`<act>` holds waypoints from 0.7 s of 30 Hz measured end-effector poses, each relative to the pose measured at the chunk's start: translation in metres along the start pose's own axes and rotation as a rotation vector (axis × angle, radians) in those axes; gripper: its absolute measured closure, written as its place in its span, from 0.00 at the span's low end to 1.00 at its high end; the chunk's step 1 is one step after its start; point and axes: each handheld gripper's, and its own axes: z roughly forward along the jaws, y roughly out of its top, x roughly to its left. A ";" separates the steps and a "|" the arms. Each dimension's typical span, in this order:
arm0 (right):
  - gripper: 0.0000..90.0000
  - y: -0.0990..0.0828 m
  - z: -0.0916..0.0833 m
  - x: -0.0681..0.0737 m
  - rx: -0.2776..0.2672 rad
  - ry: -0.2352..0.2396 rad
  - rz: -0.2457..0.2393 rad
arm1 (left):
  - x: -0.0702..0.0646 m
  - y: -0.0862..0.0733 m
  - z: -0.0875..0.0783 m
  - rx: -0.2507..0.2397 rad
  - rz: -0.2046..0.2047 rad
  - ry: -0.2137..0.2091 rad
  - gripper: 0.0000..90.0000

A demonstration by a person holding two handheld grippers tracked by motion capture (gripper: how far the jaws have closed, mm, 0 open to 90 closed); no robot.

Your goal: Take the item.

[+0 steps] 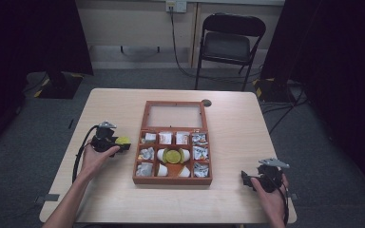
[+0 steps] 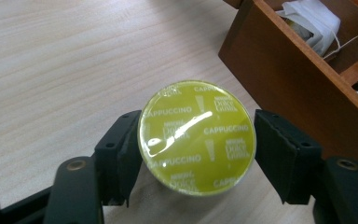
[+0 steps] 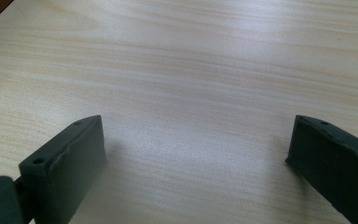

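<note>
Left gripper view: left gripper [image 2: 196, 151] released around the coffee capsule [image 2: 196, 137], right pad clear. Light, slippery foil lid; grip rigid rim.

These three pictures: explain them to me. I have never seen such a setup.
A person sits at a wooden table and holds a two-jaw tool in each hand. The wide picture comes from a camera above; the other two come from cameras riding on each tool, looking along its black jaws. On the table stands a wooden compartment box with sachets and pods. The left hand-held gripper has a yellow-green cappuccino capsule between its jaws beside the box; the left jaw touches it, the right stands just clear. The right hand-held gripper is open over bare table.
</note>
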 end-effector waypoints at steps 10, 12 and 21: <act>0.04 0.000 0.000 0.000 0.000 0.001 -0.001 | 0.004 0.000 -0.012 -0.038 -0.024 -0.006 0.24; 0.04 0.000 0.000 0.000 0.000 0.000 0.000 | 0.004 0.000 -0.016 -0.058 -0.026 -0.008 0.22; 0.04 0.000 0.000 0.000 0.001 0.000 0.002 | -0.002 -0.005 -0.040 -0.095 0.001 0.007 0.19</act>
